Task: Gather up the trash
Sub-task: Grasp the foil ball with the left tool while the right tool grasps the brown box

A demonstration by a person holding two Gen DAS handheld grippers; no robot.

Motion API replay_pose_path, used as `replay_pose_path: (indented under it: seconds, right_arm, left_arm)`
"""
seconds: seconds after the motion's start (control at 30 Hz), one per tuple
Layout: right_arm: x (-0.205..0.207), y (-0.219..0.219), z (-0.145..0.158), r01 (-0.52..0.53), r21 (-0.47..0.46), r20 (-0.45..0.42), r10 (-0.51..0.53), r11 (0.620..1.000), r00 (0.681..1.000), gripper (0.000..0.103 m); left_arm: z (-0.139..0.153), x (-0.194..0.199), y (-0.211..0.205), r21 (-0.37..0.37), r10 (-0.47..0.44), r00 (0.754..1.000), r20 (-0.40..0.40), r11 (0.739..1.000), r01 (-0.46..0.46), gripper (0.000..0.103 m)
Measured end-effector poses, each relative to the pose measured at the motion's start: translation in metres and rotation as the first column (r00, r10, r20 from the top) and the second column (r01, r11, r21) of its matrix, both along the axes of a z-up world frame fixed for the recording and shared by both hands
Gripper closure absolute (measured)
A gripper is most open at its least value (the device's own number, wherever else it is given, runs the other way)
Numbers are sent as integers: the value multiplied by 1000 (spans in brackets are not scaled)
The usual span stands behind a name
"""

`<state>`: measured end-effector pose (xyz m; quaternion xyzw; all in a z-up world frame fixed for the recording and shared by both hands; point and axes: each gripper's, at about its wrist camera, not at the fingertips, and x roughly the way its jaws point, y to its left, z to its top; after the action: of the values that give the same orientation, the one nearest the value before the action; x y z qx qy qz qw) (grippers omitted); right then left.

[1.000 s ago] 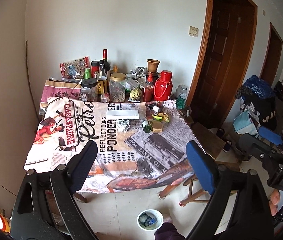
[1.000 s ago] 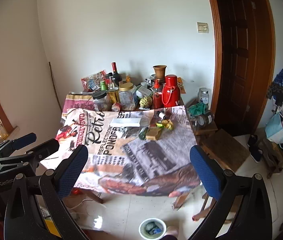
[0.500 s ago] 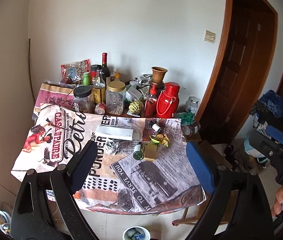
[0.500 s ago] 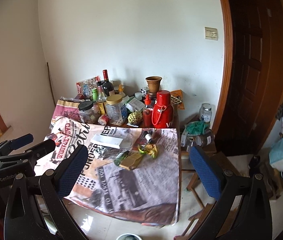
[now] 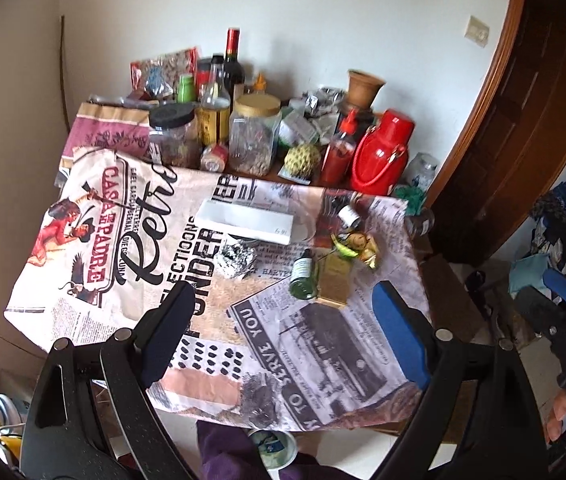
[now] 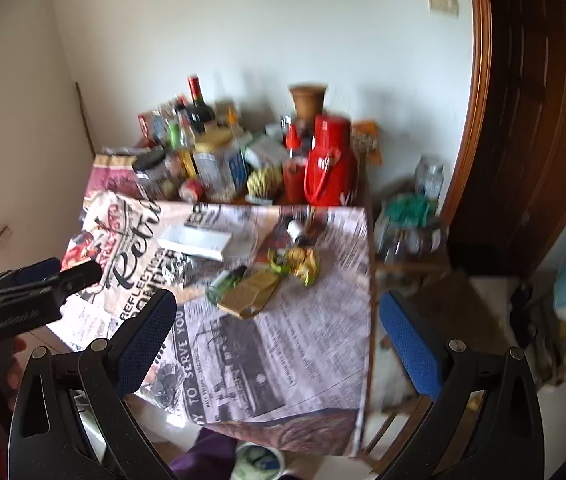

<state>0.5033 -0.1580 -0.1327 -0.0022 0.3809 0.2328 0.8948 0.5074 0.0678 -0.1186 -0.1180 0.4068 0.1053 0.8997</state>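
Trash lies mid-table on the printed cloth [image 5: 323,344]: a crumpled foil ball [image 5: 236,259], a small green bottle [image 5: 303,274] on its side, a gold packet [image 5: 335,276], yellow-green wrappers [image 5: 357,245], a small vial [image 5: 349,215] and a white flat box [image 5: 245,221]. The right wrist view shows the same bottle [image 6: 225,280], packet [image 6: 251,294] and wrappers [image 6: 297,260]. My left gripper [image 5: 283,340] is open and empty, over the table's near part. My right gripper [image 6: 279,344] is open and empty, near the front edge.
Jars, bottles and a red thermos [image 5: 381,158] crowd the back of the table. A white cup [image 5: 273,446] with scraps sits on the floor below the front edge. A wooden door [image 5: 523,120] and a stool [image 6: 411,240] with jars are to the right.
Both grippers have moved forward toward the table, so the trash looks larger and closer. Both stay open and empty. The right view is blurred by motion.
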Motion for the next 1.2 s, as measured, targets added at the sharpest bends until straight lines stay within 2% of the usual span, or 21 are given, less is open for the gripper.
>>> replay_pose_path:
  seconds: [0.13,0.27,0.37,0.5,0.63,0.7,0.8,0.87,0.97,1.03,1.1,1.17,1.2]
  right_arm:
    - [14,20,-22,54,-25,-64,-55,998,996,2]
    - [36,41,-48,134,-66,-149,-142,989,978,2]
    - [57,55,-75,177,-78,-240,-191,981,952,2]
    - [80,71,-105,217,-111,-309,-242,970,920,2]
    - [98,84,-135,221,-167,-373,-269,961,888,4]
    - [102,89,-144,214,-162,-405,-263,963,876,4]
    - [105,95,-151,208,-133,-427,-245,969,870,4]
    - [107,99,-153,203,-136,-426,-242,970,872,4]
    - [108,105,-156,202,-144,-413,-244,969,878,8]
    - [113,110,-161,193,-157,-418,-242,969,876,15]
    - [116,114,-166,180,-168,-431,-236,969,871,28]
    - [114,112,-170,187,-183,-432,-250,965,867,31]
    - [114,109,-170,192,-190,-430,-257,963,866,36]
  left_arm:
    - [-27,31,29,-34,-36,997,-64,999,34,13]
    - [-49,66,64,-41,-79,989,-128,996,74,13]
    - [-64,83,83,-40,-106,982,-153,994,101,13]
    - [-98,110,100,-74,-148,964,-222,988,134,13]
    - [-130,129,104,-114,-185,944,-274,981,159,13]
    - [-141,133,105,-135,-199,937,-286,977,166,14]
    - [-157,139,106,-165,-207,929,-306,973,162,16]
    - [-163,144,107,-184,-211,924,-320,970,157,21]
    - [-172,148,107,-202,-214,919,-332,967,152,25]
    - [-176,151,106,-198,-208,920,-333,969,147,28]
    - [-179,153,106,-202,-204,919,-336,969,141,33]
    - [-183,155,104,-213,-208,917,-340,967,140,38]
    - [-184,155,104,-215,-209,917,-340,966,141,38]
